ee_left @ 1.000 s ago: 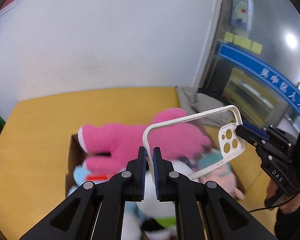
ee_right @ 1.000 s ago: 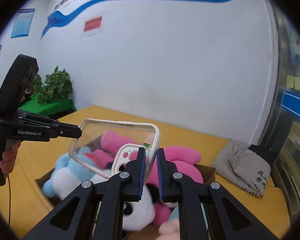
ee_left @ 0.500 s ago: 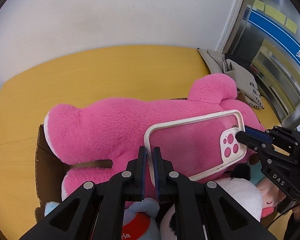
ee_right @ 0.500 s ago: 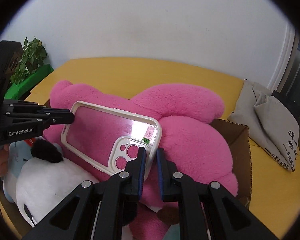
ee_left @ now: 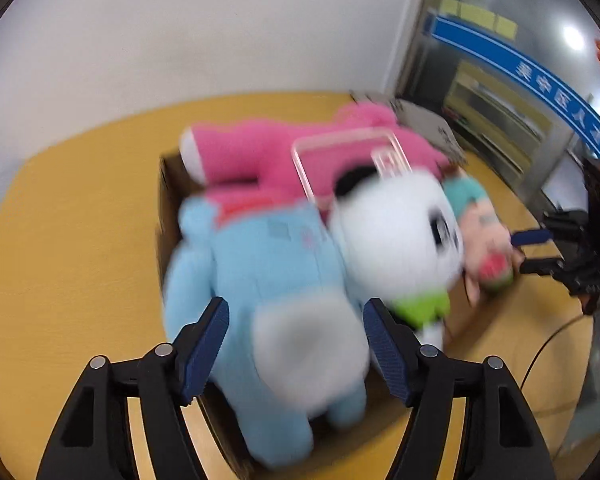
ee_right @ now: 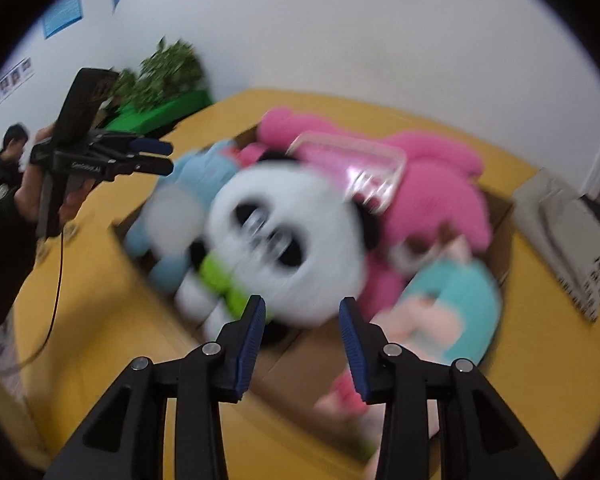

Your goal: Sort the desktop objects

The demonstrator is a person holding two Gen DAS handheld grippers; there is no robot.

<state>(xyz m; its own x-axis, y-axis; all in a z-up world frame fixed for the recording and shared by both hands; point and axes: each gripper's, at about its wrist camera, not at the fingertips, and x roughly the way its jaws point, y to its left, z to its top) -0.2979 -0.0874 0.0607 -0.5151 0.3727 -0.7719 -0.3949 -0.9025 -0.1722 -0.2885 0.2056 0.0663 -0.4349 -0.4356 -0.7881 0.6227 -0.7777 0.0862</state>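
A clear phone case (ee_left: 350, 162) with a white rim lies on the pink plush (ee_left: 260, 156) in the cardboard box (ee_left: 168, 208); it also shows in the right wrist view (ee_right: 352, 164). Both frames are motion-blurred. My left gripper (ee_left: 296, 344) is open and empty above the light blue plush (ee_left: 260, 264). My right gripper (ee_right: 302, 340) is open and empty in front of the panda plush (ee_right: 288, 240). Each gripper also shows from the other side: the right one (ee_left: 540, 252) and the left one (ee_right: 156, 156), both open.
The box sits on a yellow table (ee_left: 72, 240) and also holds a teal-haired doll (ee_right: 448, 304). A grey cloth bag (ee_right: 568, 224) lies at the table's right end. A green plant (ee_right: 168, 76) stands by the white wall.
Both grippers have opened and let go of the phone case, which now rests on the pink plush. Both have pulled back and up from the box.
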